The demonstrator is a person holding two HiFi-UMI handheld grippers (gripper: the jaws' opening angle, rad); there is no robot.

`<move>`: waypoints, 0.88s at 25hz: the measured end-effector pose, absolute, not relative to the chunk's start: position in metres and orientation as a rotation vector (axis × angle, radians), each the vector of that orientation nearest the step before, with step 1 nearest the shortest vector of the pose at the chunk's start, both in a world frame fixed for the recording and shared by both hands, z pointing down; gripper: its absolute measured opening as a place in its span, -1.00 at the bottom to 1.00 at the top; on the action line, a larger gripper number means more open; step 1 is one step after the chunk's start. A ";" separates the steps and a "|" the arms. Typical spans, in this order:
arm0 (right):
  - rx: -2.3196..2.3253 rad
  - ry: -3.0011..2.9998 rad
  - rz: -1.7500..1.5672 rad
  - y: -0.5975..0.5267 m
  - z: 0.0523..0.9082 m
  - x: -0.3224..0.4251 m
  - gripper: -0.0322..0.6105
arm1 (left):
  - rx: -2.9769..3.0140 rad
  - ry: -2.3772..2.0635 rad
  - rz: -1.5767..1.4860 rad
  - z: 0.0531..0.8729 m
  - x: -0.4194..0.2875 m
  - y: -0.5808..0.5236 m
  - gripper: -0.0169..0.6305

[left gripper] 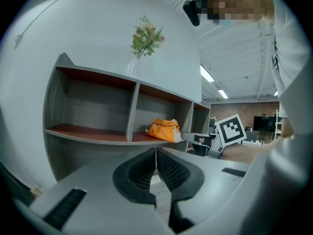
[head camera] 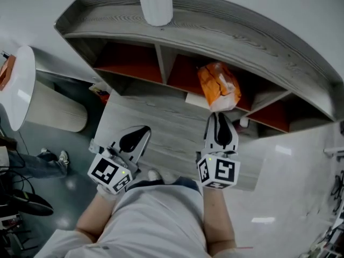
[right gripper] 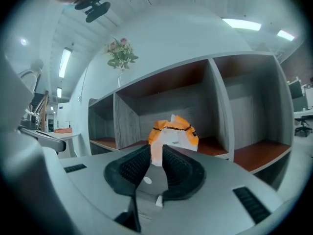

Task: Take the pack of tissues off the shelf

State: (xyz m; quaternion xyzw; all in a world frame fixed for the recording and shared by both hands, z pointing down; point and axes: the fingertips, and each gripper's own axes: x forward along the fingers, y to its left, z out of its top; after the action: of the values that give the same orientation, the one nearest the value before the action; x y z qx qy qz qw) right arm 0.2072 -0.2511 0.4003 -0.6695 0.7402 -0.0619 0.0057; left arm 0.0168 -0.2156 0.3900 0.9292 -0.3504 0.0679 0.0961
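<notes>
**Right claw at the tissue pack on the shelf**

Seen from above, a grey wooden shelf point(head camera: 215, 26) with reddish-brown compartment floors stands against a pale wall. An orange and white pack of tissues point(head camera: 219, 86) lies in the middle of its three compartments, near the front edge. A white vase point(head camera: 156, 1) stands on top of the shelf, above the divider to the left of the pack.

The right claw point(head camera: 219, 114) points straight at the pack, its tips right at the pack's near end. In the right gripper view the jaws stand a narrow gap apart, and the white lower end of the pack point(right gripper: 173, 133) shows through that gap, just past the tips. The jaws do not appear to be squeezing it; whether the tips touch it cannot be told.

The left claw point(head camera: 141, 130) hangs lower and to the left, in front of the shelf and well apart from the pack. Its jaws are pressed together with nothing between them.
</notes>
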 end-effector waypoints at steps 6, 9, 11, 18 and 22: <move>-2.172 2.324 -0.174 -0.272 0.406 0.208 -0.43 | 2.743 -1.070 0.224 0.392 0.010 -0.218 -0.89; -2.225 2.325 -0.202 -0.282 0.410 0.208 -0.36 | 2.728 -1.105 0.228 0.392 0.003 -0.220 -0.89; -2.250 2.320 -0.223 -0.287 0.413 0.210 -0.36 | 2.716 -1.132 0.231 0.392 -0.003 -0.220 -0.89; -2.306 2.284 -0.241 -0.294 0.420 0.216 -0.44 | 2.667 -1.218 0.240 0.395 -0.020 -0.218 -0.89; -2.321 2.291 -0.235 -0.294 0.421 0.216 -0.62 | 2.653 -1.243 0.240 0.395 -0.024 -0.215 -0.89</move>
State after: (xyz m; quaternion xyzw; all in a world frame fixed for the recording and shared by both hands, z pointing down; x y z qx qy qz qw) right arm 0.2161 -0.2941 0.4210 -0.7083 0.6993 -0.0718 -0.0641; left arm -0.0242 -0.2152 0.3953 0.8979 -0.4206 0.0812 0.1009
